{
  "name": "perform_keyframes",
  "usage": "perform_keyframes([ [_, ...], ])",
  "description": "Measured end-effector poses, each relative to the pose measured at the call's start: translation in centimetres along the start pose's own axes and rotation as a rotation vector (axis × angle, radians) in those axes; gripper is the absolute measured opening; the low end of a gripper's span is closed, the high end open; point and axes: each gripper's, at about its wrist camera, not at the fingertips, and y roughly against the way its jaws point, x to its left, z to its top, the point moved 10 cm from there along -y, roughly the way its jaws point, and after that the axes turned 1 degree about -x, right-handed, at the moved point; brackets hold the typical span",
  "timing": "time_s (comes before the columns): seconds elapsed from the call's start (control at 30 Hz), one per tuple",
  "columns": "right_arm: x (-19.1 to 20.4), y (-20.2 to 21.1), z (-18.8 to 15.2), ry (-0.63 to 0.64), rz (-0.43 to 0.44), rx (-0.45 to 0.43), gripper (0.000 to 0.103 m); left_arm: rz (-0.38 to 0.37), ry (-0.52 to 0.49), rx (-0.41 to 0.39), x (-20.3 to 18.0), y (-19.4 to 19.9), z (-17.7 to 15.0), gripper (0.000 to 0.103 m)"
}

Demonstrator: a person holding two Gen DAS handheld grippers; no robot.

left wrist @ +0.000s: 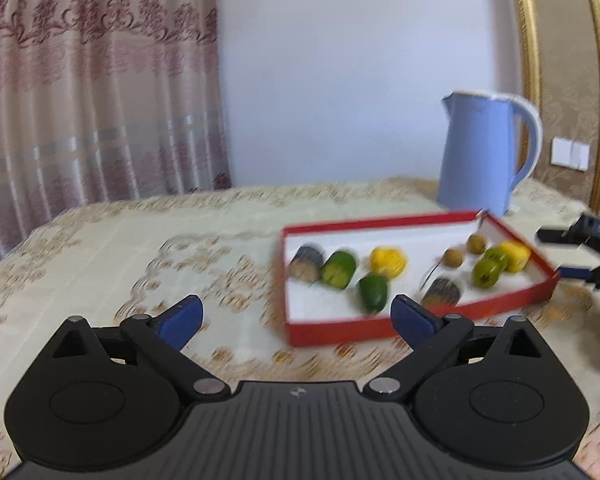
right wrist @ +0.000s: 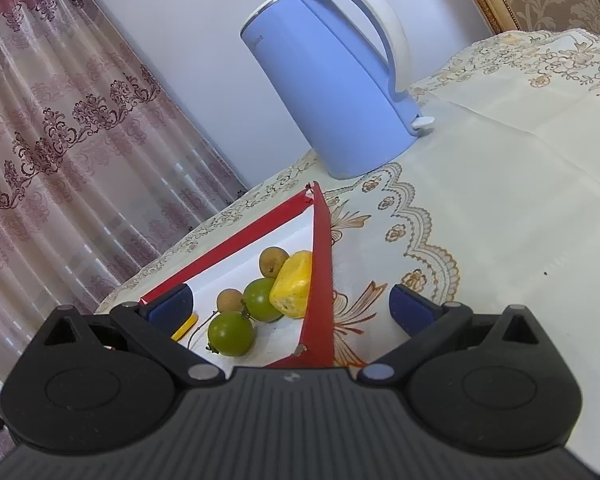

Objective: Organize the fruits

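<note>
Nearest the right wrist camera, a green fruit (right wrist: 231,333) lies inside the red tray (right wrist: 321,264), touching a second green fruit (right wrist: 263,299); a yellow piece (right wrist: 293,289) leans on the tray's wall, with two small brown fruits (right wrist: 229,301) close by; the right gripper (right wrist: 292,306) hangs with jaws spread wide astride that wall, holding nothing; the left gripper (left wrist: 296,318) is likewise wide apart and empty, just short of the tray (left wrist: 340,330); a blue kettle (right wrist: 332,92) stands behind on the patterned tablecloth (right wrist: 500,200).
</note>
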Motion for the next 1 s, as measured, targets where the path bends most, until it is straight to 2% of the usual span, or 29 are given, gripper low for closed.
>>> perform_keyframes([
  [0.17,0.0,0.0,0.0,0.006,-0.008,-0.001,0.103,0.107,0.014,0.052,3.6,-2.2,-1.6,0.101],
  [0.27,0.0,0.0,0.0,0.011,-0.012,0.001,0.103,0.170,0.057,0.073,6.4,-3.7,-1.9,0.101],
  [0.33,0.1,0.0,-0.1,0.014,-0.013,0.001,0.103,0.183,0.107,0.105,7.8,-4.8,-2.4,0.101],
  [0.43,0.1,0.0,-0.1,0.019,-0.013,0.002,0.103,0.158,0.163,0.128,8.0,-5.7,-3.0,0.101],
  [0.53,0.1,0.0,-0.1,0.019,-0.012,0.005,0.103,0.130,0.134,0.117,6.5,-5.7,-2.7,0.101],
  [0.8,0.0,-0.2,-0.1,0.011,-0.009,0.009,0.103,0.038,0.120,0.174,2.4,-5.9,-1.1,0.101],
  [0.9,-0.1,-0.3,-0.1,0.008,-0.006,0.011,0.103,-0.011,0.106,0.155,1.0,-5.6,0.0,0.102],
  [1.0,-0.1,-0.3,-0.1,0.007,-0.003,0.014,0.103,0.006,0.131,0.092,0.6,-4.7,1.0,0.103],
])
